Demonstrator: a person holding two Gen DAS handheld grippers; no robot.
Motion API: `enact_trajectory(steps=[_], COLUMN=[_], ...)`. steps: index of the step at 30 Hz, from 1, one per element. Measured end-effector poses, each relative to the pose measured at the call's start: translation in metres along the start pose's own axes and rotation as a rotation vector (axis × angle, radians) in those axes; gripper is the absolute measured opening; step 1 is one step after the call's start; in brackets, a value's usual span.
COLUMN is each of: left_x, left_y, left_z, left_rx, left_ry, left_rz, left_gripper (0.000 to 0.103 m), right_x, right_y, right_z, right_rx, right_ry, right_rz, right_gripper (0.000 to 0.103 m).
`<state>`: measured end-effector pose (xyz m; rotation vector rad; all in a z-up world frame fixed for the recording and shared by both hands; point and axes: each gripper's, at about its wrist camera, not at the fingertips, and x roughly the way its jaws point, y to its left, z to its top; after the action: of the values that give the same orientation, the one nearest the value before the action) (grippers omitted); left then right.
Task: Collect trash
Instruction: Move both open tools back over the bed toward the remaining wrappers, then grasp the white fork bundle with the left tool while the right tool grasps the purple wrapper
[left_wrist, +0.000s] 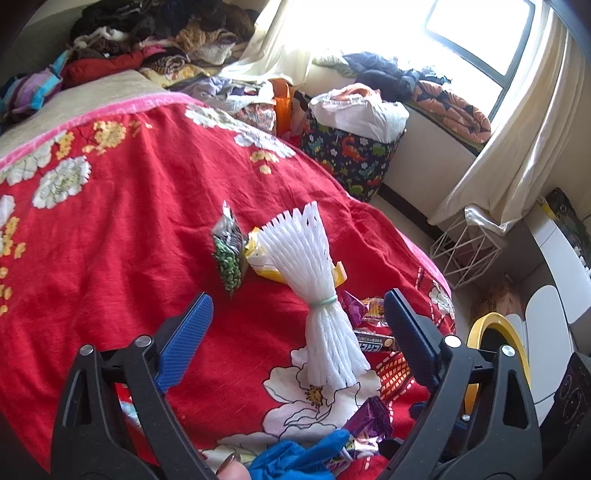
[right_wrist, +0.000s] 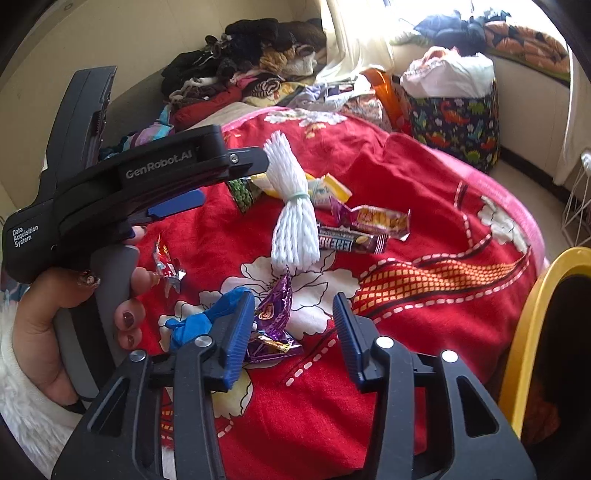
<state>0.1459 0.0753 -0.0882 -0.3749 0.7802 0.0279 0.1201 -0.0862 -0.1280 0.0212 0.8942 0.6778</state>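
Trash lies on a red flowered blanket. A white foam net tied with a green band stands between the wide-apart fingers of my left gripper, untouched. Beside it are a green pea packet, a yellow wrapper, a dark bar wrapper and an orange candy wrapper. My right gripper is open over a purple wrapper, whose edge is near the left finger. A crumpled blue bag lies just left of it. A hand holds the left gripper.
A yellow-rimmed bin stands at the bed's right edge. A red and silver wrapper lies near the hand. Behind the bed are a clothes pile, a dinosaur-print basket and a white wire basket.
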Motion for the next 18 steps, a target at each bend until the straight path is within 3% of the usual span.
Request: enact_trajectory(steps=[7, 10, 12, 16, 18], left_x=[0.035, 0.044, 0.050, 0.050, 0.046], left_y=[0.002, 0.001, 0.001, 0.001, 0.000], left_z=[-0.002, -0.005, -0.008, -0.011, -0.011], left_rx=[-0.039, -0.046, -0.049, -0.055, -0.054], left_ry=[0.106, 0.139, 0.159, 0.165, 0.148], left_rz=[-0.032, -0.045, -0.058, -0.073, -0.080], left_gripper=[0.072, 0.066, 0.056, 0.022, 0.021], right_x=[0.012, 0.010, 0.008, 0.001, -0.003], right_y=[-0.002, 0.000, 0.000, -0.003, -0.007], right_z=[-0.003, -0.004, -0.006, -0.005, -0.003], right_rx=[0.007, -0.008, -0.014, 0.004, 0.014], right_ry=[0.043, 0.032, 0.024, 0.000, -0.011], right_rz=[0.049, 0.050, 0.045, 0.041, 0.034], right_gripper=[0.013, 0.011, 0.010, 0.009, 0.008])
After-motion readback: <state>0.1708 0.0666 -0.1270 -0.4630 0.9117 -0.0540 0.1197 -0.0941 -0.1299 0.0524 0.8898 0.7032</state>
